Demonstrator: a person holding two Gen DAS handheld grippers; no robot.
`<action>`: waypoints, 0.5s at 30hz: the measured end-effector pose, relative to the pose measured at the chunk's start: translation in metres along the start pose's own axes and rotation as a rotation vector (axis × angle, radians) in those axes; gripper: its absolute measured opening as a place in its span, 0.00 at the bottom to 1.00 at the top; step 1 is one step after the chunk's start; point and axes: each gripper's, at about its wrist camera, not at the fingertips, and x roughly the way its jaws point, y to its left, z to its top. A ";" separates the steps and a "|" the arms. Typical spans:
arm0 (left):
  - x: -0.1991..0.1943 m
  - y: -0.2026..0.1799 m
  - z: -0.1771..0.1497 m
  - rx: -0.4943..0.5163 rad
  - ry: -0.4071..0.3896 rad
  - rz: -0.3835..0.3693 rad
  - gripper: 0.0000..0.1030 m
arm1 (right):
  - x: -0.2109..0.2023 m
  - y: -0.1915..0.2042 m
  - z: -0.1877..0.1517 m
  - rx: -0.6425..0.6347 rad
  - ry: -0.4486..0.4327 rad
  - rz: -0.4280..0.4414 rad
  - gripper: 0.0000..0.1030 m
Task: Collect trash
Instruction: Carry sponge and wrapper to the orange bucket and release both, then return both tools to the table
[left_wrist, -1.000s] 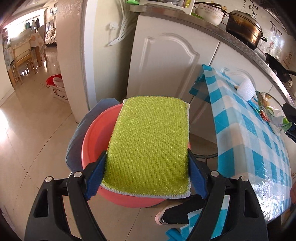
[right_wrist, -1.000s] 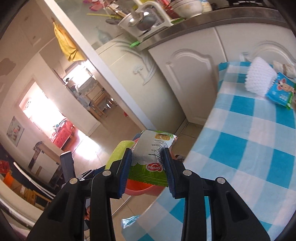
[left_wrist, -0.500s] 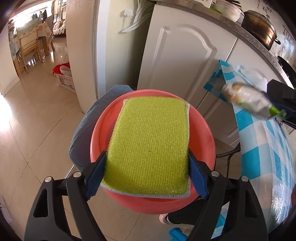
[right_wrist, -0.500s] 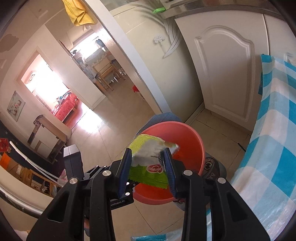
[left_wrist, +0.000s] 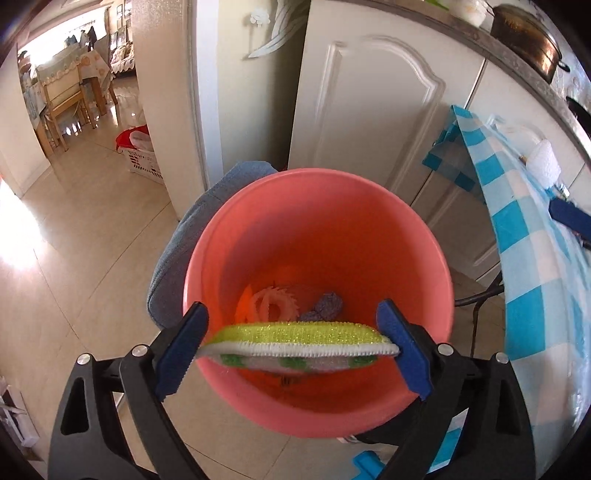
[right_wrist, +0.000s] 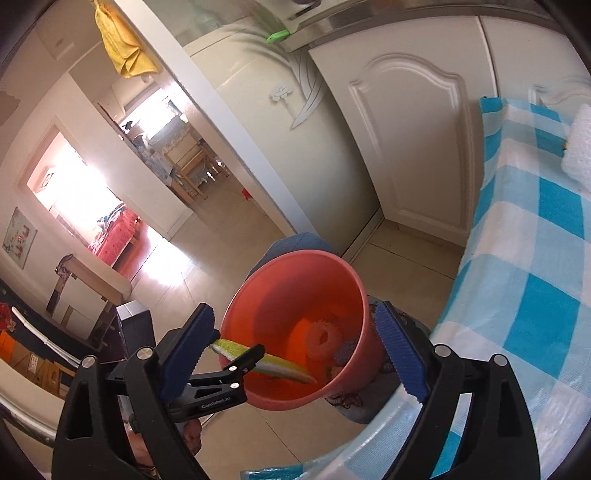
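A salmon-red bucket stands on a blue-cushioned stool; it holds a white foam ring and a purple scrap. My left gripper is shut on a yellow-green sponge, held edge-on over the bucket's near rim. In the right wrist view my right gripper is open and empty above the bucket, with the left gripper and the sponge below it. The snack wrapper is not clearly visible.
A table with a blue-white checked cloth is on the right, with a white foam net on it. White cabinet doors stand behind the bucket. A tiled floor and a doorway are on the left.
My right gripper has opened and the snack wrapper has left it. My left gripper has tipped the sponge from flat to edge-on over the bucket, uncovering its inside.
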 end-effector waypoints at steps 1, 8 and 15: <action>-0.002 0.002 0.001 -0.015 -0.007 -0.008 0.90 | -0.006 -0.004 -0.001 0.009 -0.013 -0.002 0.87; -0.012 0.009 0.008 -0.060 -0.036 -0.010 0.90 | -0.038 -0.035 -0.015 0.091 -0.071 -0.023 0.89; -0.020 0.002 0.013 -0.047 -0.053 -0.009 0.90 | -0.069 -0.052 -0.026 0.143 -0.139 -0.023 0.89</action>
